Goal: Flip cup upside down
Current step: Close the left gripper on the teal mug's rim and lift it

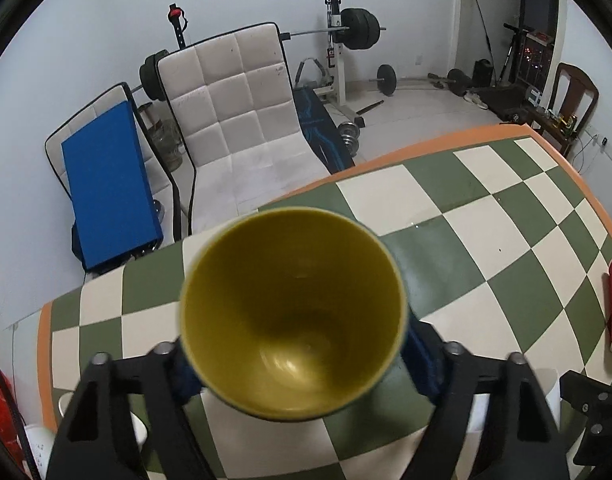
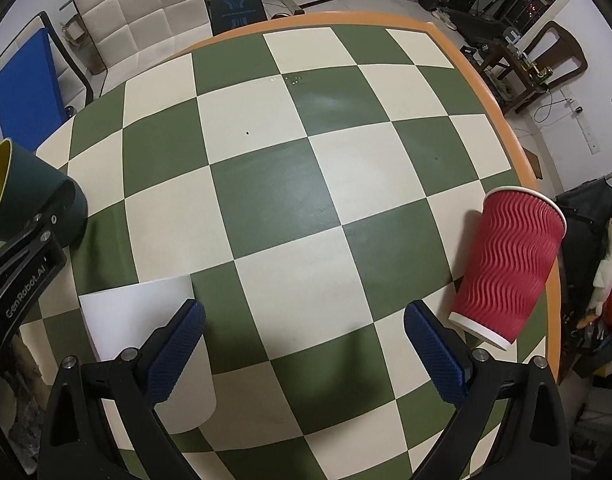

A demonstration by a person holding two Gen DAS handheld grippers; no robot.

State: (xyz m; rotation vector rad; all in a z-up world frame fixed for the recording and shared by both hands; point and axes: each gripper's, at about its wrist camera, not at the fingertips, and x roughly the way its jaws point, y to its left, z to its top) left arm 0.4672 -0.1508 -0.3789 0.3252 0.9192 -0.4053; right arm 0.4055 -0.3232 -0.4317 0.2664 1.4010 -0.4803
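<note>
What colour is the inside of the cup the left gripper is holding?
Mustard yellow inside the cup; the outside is dark teal. The left wrist view shows the inside best.

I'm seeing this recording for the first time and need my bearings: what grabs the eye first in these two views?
The yellow-lined dark green cup fills the left wrist view, clamped between the left gripper's blue pads, mouth facing the camera. Beneath it spreads a green-and-cream checkered table with an orange rim. In the right wrist view, a red rippled paper cup stands near the table's right edge, and the right gripper hangs open with a white cup beside its left finger.
</note>
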